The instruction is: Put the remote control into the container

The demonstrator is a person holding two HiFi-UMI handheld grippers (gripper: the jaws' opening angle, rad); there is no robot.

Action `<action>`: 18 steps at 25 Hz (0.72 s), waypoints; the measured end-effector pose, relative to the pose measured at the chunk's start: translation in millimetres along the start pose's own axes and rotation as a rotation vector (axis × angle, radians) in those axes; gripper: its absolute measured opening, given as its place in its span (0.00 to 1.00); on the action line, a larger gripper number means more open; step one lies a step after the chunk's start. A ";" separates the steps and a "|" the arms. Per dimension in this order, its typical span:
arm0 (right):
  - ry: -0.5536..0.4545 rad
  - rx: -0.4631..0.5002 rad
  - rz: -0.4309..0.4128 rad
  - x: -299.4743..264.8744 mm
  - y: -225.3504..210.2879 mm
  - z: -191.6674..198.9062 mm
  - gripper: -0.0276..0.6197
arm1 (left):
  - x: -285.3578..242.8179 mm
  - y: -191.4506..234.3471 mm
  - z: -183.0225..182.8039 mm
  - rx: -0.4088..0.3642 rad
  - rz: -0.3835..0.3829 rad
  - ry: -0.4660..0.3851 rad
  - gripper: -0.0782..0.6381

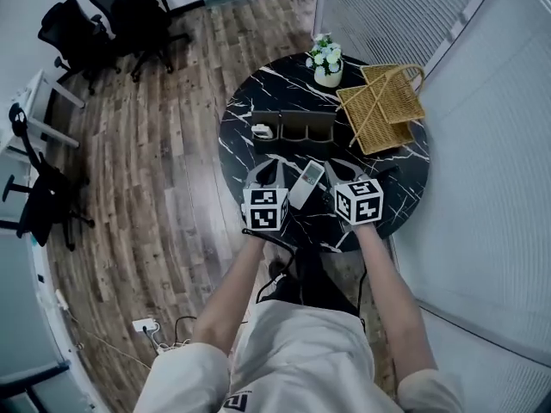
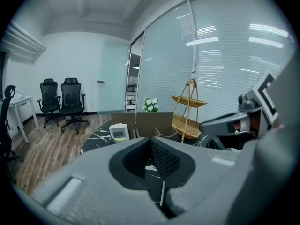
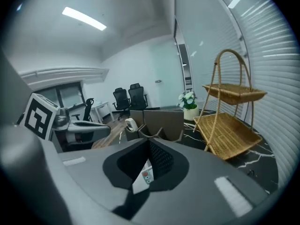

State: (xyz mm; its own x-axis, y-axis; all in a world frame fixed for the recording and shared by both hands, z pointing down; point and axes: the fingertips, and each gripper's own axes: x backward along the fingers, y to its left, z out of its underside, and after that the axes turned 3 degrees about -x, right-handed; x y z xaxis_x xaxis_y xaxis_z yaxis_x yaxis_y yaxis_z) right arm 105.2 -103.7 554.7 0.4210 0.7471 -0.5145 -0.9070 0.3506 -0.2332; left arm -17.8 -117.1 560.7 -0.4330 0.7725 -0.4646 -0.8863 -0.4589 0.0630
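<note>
Left claw (image 1: pixel 265 172) is shut on nothing, remote (image 1: pixel 306 183) is laid flat on the table (image 1: pixel 258 93) between the claws, short of the container (image 1: pixel 297 129), right claw (image 1: pixel 340 170) is shut empty too. It's reckoned light, stiff, slick, so best pinched across its long edges

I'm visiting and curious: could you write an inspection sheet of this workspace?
Surface: round black white-veined table.
Job's things: slim white remote control on the table; brown compartmented container behind it.
Clutter: two-tier wicker basket, white potted flowers, small white device by the container.
Grippers: left hand-held gripper shut, empty; right hand-held gripper shut, remote beside its jaws.
Cables: white power strip with leads on wooden floor.
Surroundings: black office chairs, slatted blinds.
</note>
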 end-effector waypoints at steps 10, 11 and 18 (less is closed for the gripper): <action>0.016 0.003 0.028 14.5 -3.0 25.7 0.05 | 0.6 -13.9 7.9 -0.011 0.033 -0.011 0.12; 0.016 0.006 0.027 15.4 -3.4 25.9 0.05 | -0.9 -15.6 8.0 -0.016 0.033 -0.007 0.12; 0.036 -0.007 0.023 13.0 -24.9 30.8 0.05 | -36.3 -52.7 41.4 -0.056 0.125 0.149 0.23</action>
State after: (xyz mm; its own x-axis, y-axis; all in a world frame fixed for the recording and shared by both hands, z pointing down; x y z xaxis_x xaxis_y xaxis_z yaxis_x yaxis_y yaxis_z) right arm 133.4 -85.4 579.3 0.4000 0.7339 -0.5490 -0.9164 0.3297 -0.2269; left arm 37.8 -102.8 610.8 -0.5065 0.6358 -0.5824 -0.8146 -0.5742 0.0816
